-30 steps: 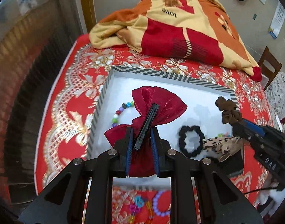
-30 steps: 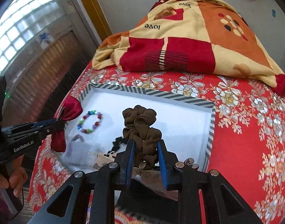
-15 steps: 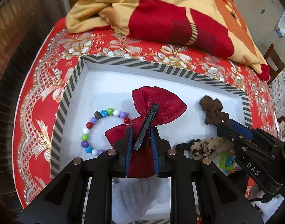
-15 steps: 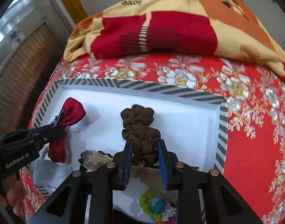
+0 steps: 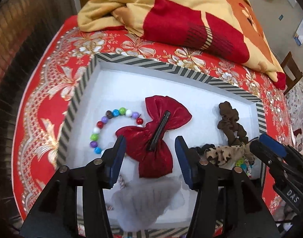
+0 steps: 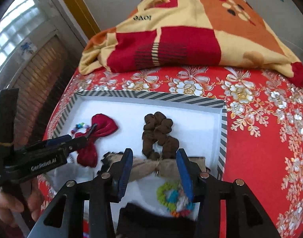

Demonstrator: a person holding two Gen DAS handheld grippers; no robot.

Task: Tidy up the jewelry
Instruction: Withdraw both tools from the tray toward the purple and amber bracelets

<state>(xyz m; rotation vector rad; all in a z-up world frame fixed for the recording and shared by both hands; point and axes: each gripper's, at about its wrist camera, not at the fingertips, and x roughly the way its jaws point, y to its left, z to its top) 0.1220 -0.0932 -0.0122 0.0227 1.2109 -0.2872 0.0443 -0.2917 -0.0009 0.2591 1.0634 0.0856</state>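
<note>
With both tongs just opening, bow (image 5: pixel 154 134) & scrunchie (image 6: pixel 158 135) lie in tray (image 5: pixel 171 67).

We have two wrist fisheyes, both pitched steeply down and close over the striped tray (image 5: pixel 172 67), facing the folded blanket (image 6: pixel 191 29). The left view sits over the tray's left half, the right view over its right half. Both share the red bow (image 5: pixel 157 134) and brown scrunchie (image 6: pixel 159 134).
</note>
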